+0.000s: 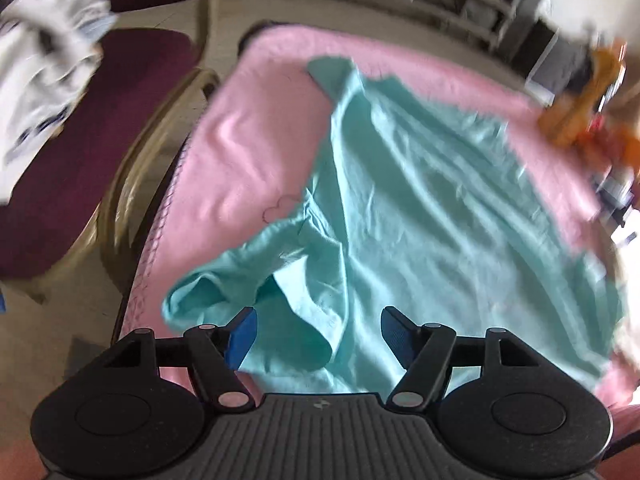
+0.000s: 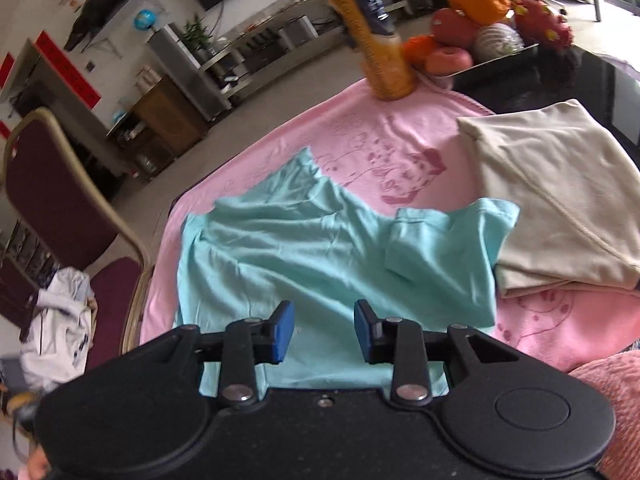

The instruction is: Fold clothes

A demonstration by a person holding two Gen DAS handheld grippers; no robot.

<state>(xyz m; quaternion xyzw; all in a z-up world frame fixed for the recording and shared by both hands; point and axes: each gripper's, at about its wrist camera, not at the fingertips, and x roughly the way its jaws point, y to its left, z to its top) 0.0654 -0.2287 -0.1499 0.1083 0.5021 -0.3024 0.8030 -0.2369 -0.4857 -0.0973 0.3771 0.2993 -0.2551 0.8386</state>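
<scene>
A turquoise T-shirt (image 2: pixel 320 248) lies rumpled across the pink blanket (image 2: pixel 400 140) on my table, one sleeve folded toward the folded beige garment (image 2: pixel 560 192) beside it. My left gripper (image 1: pixel 318 332) hangs above the shirt's near edge, blue pads spread wide, nothing between them. My right gripper (image 2: pixel 324 332) hovers over the shirt with a narrower gap, also gripping nothing. An orange drink bottle (image 2: pixel 376 32) and a fruit tray (image 2: pixel 496 56) sit at the blanket's far edge; white clothes (image 2: pixel 60 320) rest on a maroon chair (image 2: pixel 60 200).
</scene>
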